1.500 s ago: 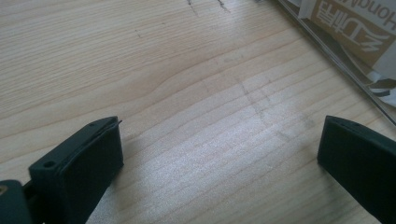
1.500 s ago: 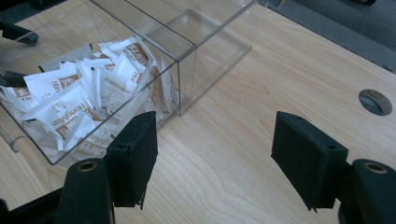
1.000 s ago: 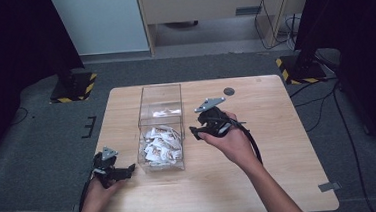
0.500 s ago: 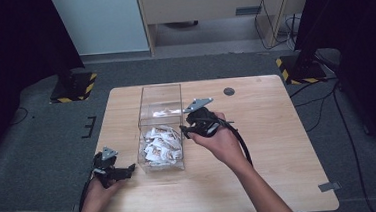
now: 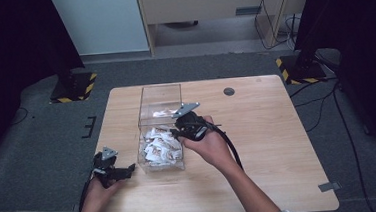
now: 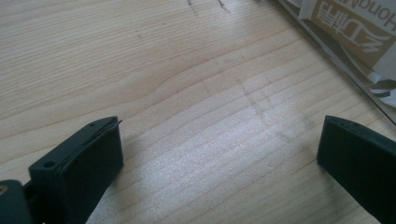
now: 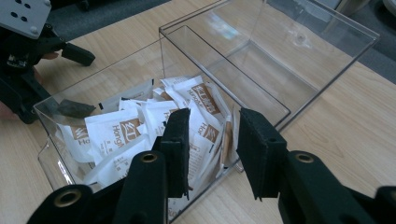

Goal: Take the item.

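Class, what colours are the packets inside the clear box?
The packets are white with a brown label panel and white lettering, seen best in the right gripper view.

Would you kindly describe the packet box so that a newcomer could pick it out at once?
On the wooden table, look left of centre, between the two grippers. There stands the clear box: its near compartment holds white and brown packets, the far one looks empty. Nothing else there is see-through.

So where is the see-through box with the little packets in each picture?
High view: the clear box stands on the table's left-middle, between the two grippers.
Left gripper view: only its wall edge crosses the top right corner, a packet behind it.
Right gripper view: it spans the middle and top, just beyond the open jaws.
Shared landmark: the white-and-brown packets heaped at one end.
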The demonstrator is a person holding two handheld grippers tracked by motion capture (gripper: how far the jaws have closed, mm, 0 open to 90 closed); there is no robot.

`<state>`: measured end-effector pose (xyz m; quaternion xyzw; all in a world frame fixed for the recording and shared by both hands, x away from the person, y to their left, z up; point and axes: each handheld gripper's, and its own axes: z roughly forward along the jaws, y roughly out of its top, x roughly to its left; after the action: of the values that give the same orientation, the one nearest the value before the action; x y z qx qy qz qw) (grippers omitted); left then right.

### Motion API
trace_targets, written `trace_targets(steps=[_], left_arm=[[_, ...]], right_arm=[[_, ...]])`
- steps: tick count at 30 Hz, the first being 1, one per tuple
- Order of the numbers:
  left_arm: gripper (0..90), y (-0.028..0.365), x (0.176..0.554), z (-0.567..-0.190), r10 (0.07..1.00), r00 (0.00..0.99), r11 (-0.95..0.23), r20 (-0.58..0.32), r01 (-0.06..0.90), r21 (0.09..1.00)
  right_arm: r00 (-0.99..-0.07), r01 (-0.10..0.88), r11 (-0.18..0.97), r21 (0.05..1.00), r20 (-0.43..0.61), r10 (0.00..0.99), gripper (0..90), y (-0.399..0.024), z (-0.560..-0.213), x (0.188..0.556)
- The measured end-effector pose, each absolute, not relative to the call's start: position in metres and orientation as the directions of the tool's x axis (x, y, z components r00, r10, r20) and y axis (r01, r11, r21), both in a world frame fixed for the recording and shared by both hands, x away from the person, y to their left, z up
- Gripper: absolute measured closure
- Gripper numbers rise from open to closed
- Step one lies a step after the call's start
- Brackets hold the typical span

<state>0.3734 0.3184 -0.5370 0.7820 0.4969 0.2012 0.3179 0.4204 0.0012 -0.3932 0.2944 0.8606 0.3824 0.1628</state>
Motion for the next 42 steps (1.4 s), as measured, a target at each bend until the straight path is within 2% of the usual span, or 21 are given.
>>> trace_targets(steps=[12, 27, 42], left_arm=[[0.0, 0.318, 0.373, -0.537, 0.905, 0.425, -0.304, -0.001, 0.649, 0.697], [0.0, 0.318, 0.373, -0.537, 0.905, 0.425, -0.304, -0.001, 0.649, 0.697], [0.0, 0.318, 0.373, -0.537, 0.905, 0.425, -0.304, -0.001, 0.649, 0.697]], right_arm=[[-0.799, 0.377, 0.551, 0.745, -0.040, 0.600, 71.0, 0.021, -0.409, 0.419], [-0.813, 0.389, 0.566, 0.727, -0.019, 0.583, 68.4, 0.034, -0.430, 0.417], [-0.810, 0.405, 0.583, 0.704, -0.020, 0.587, 71.7, 0.040, -0.441, 0.421]])
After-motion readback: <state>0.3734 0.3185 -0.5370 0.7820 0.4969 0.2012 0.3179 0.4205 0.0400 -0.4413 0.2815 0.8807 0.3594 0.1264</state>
